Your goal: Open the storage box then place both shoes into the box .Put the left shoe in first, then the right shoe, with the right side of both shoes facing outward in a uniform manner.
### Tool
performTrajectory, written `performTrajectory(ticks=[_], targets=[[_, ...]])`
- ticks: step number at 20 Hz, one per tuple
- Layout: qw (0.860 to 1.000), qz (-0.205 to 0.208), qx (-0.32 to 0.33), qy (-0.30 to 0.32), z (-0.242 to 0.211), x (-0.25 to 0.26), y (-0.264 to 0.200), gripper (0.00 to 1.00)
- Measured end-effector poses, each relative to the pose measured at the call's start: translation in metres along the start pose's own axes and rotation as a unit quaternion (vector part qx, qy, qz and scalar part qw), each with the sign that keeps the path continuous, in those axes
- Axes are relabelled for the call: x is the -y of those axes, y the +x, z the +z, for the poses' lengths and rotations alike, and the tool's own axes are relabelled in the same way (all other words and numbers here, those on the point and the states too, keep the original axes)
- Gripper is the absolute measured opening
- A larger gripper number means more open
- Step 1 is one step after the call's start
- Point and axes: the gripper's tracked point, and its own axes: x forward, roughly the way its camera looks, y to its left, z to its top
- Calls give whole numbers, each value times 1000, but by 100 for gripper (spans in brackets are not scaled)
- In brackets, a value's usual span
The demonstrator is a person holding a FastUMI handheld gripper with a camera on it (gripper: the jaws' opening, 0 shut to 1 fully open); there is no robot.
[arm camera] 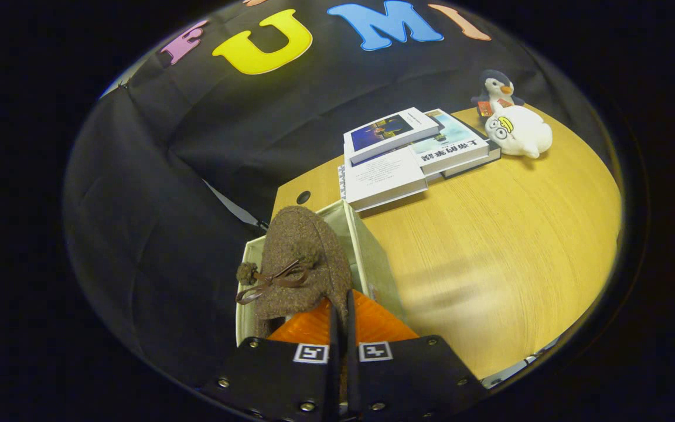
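Box (367,252) open. Our tongs (342,316), nearly closed, pinch a brown shoe (302,264) over it. Whether another shoe lies inside, we cannot tell.

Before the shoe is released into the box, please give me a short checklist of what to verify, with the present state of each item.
1. Tongs hold the brown shoe: ok, fingers closed together on its rear edge.
2. Storage box is open: ok, its rim shows around the shoe.
3. Shoe is over the box opening: ok, its toe points into the box.
4. Which shoe this is, left or right: cannot tell.
5. Whether another shoe is already inside: cannot tell, the held shoe covers the opening.
6. Books and plush toys stand apart from the box: ok.
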Motion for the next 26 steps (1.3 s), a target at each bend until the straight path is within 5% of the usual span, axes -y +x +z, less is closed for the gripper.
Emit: performTrajectory(ticks=[2,5,17,26], targets=[[1000,11,19,-10,-1,-7,-10,33],[997,-9,45,-59,10,-1,-24,99],[962,32,200,-183,95,37,-141,97],[936,20,276,-217,142,109,-225,97]])
